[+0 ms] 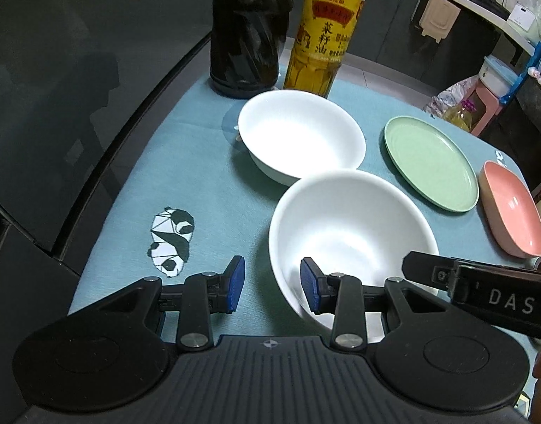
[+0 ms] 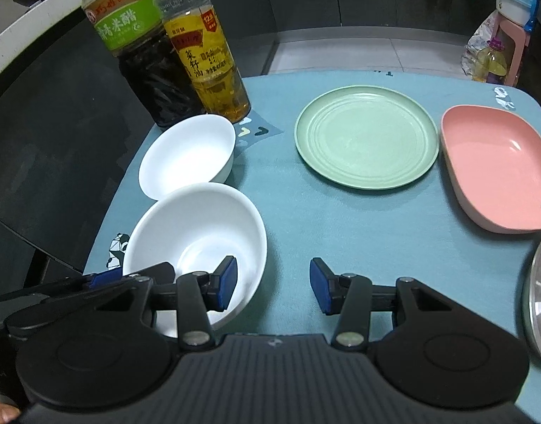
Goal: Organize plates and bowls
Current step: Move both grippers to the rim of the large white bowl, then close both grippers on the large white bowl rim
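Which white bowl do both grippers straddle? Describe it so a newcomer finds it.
Start from the two bottles at the teal mat's far left. Two white bowls sit before them; take the nearer white bowl, by the panda print, larger-looking than the farther bowl.

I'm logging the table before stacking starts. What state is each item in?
near white bowl: upright, empty
far white bowl: upright, empty
green plate: flat, empty
pink dish: empty
left gripper: open
right gripper: open
two bottles: upright

Two bowls (image 2: 194, 243) left of plate (image 2: 366, 141), bottles (image 2: 185, 46) behind.
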`<action>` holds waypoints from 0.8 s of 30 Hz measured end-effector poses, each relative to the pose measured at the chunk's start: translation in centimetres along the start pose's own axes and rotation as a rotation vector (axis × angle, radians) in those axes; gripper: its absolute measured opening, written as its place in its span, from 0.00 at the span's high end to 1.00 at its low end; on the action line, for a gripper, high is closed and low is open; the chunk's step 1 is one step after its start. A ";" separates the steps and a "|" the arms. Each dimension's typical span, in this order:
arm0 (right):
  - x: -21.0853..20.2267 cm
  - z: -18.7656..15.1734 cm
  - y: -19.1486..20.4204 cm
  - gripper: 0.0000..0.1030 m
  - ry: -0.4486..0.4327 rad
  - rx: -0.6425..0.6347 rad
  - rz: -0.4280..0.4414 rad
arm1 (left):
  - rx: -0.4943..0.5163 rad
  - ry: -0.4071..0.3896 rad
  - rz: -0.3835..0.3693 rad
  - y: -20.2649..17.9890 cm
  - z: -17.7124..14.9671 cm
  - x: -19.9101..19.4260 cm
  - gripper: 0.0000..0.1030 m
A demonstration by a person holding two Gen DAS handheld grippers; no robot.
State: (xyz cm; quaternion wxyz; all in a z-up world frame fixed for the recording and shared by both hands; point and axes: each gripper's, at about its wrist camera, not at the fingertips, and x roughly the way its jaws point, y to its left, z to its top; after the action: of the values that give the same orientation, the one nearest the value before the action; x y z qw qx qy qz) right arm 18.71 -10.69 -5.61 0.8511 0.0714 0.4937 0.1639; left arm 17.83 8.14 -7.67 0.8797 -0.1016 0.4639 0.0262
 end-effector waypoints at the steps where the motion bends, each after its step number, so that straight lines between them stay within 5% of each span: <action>1: 0.3 0.0 0.0 0.73 0.004 -0.002 0.003 | 0.002 0.006 -0.002 0.0 0.0 0.2 0.68; 5: 1.2 0.0 -0.1 0.91 0.025 -0.011 0.021 | 0.025 0.004 -0.012 -0.3 -0.1 0.7 0.72; 7: 1.5 0.0 0.0 1.00 0.029 -0.020 0.039 | 0.050 -0.016 -0.021 -0.6 -0.3 0.6 0.81; 24: -2.3 -1.2 0.4 1.00 -0.060 -0.056 0.051 | 0.118 -0.089 -0.030 -2.4 -1.6 -2.9 0.84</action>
State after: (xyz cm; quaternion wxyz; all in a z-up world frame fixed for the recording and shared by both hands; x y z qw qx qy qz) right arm 16.51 -11.15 -4.24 0.8628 0.0650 0.4610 0.1972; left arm 15.23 5.60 -5.83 0.9043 -0.0553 0.4232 -0.0098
